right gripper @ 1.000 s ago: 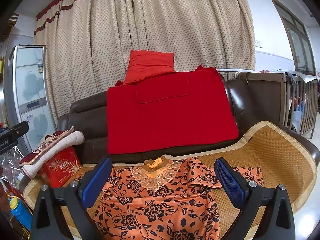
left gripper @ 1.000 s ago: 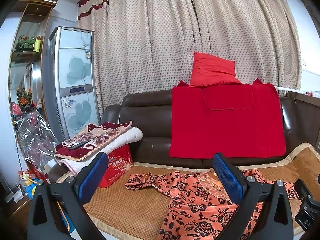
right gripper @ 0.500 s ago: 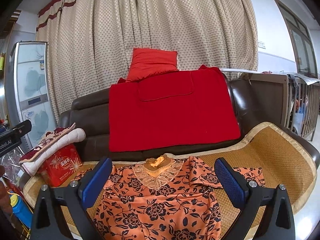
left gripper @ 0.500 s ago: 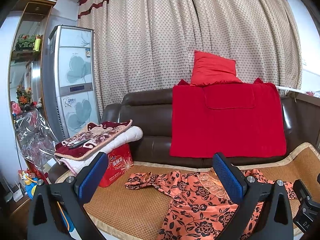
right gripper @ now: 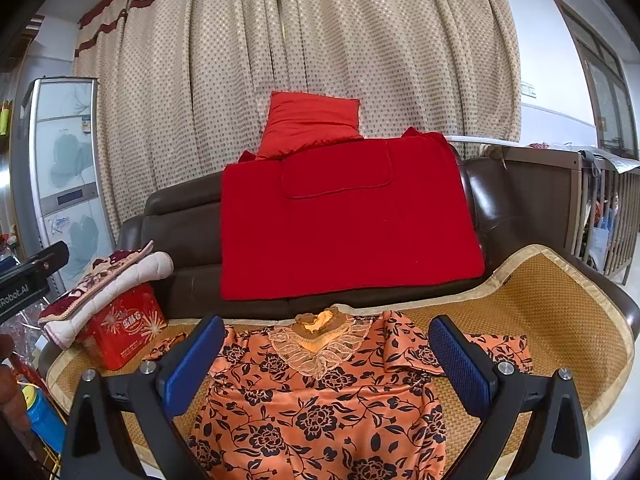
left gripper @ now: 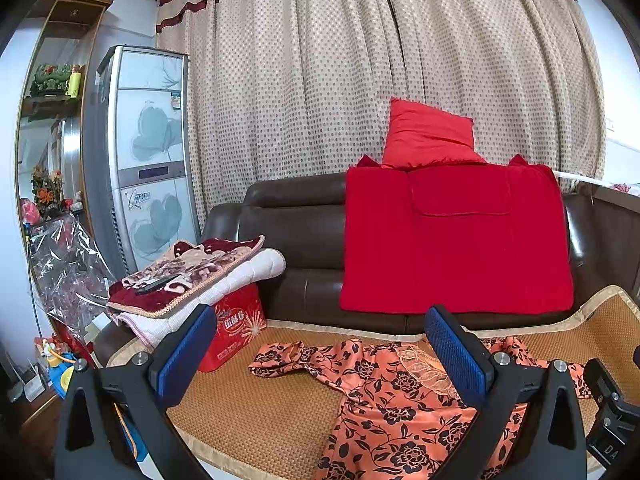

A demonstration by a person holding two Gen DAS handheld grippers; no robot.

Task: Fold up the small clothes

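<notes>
Sofa mat (right gripper: 560, 300) w/ floral dress (right gripper: 320, 408) spread flat; both tongs (left gripper: 320, 352) (right gripper: 326, 360) wide apart, empty.

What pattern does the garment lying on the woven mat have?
Orange garment with black flowers; clearest in the right wrist view.

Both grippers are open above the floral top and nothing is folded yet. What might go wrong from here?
1. The top looks slippery and already lies rumpled; pinched edges may slip out.
2. Its left sleeve is bunched, so a fold could come out crooked.
3. The woven mat may snag a low fingertip of the left gripper or right gripper.
</notes>
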